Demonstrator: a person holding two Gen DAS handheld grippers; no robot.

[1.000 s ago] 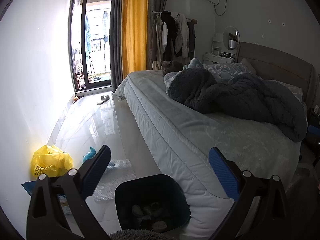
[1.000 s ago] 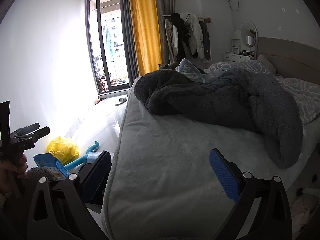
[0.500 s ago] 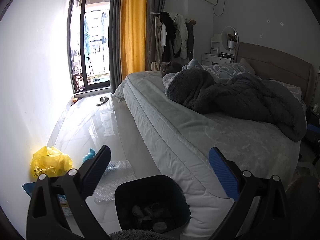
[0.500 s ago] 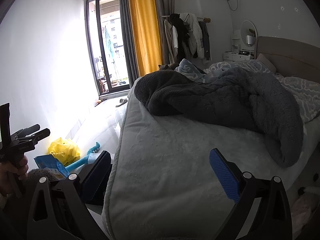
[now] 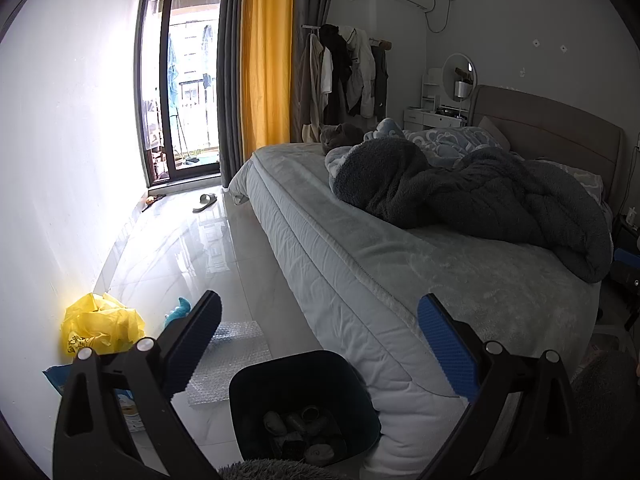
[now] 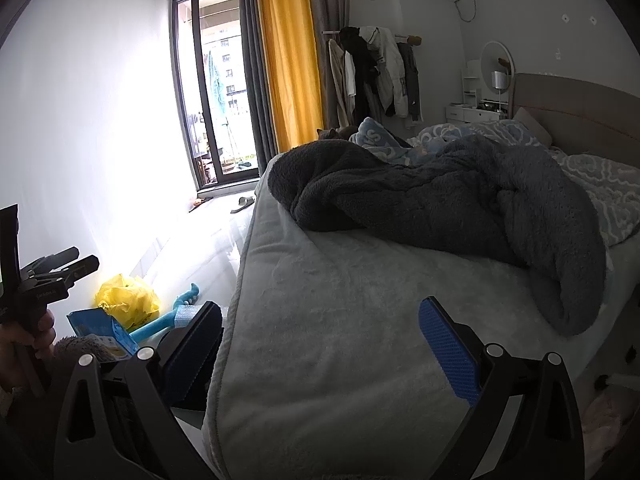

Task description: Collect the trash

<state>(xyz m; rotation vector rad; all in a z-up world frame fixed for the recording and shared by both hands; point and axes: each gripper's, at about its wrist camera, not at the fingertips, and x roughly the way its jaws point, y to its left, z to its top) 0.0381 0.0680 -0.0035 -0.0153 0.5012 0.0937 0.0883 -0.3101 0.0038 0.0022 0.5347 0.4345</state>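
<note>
Left wrist view: the left gripper [image 5: 318, 344] hangs over the floor [image 5: 180, 248] at the foot of the bed [image 5: 360, 248], jaws spread wide with nothing between them. Directly below stands one dark bin [image 5: 304, 404], touching the bed's near corner; several small pieces of trash lie in its bottom, too dim to count. On the floor left of the bin lies one sheet of bubble wrap [image 5: 232, 356]. Further left, against the wall, sits one crumpled yellow bag [image 5: 100, 326], with one blue packet [image 5: 124, 404] in front of it and one teal toy [image 5: 178, 310] just beside it. One slipper [image 5: 205, 202] lies near the balcony door. One grey cat [image 5: 340, 136] sits at the bed's far edge, behind one dark blanket [image 5: 460, 196].

Right wrist view: the right gripper [image 6: 320, 344] is held above the bed's near edge, jaws spread and empty. At the left edge a hand [image 6: 28, 340] holds the left gripper. The yellow bag, blue packet and teal toy lie together on the floor by the wall.
</note>
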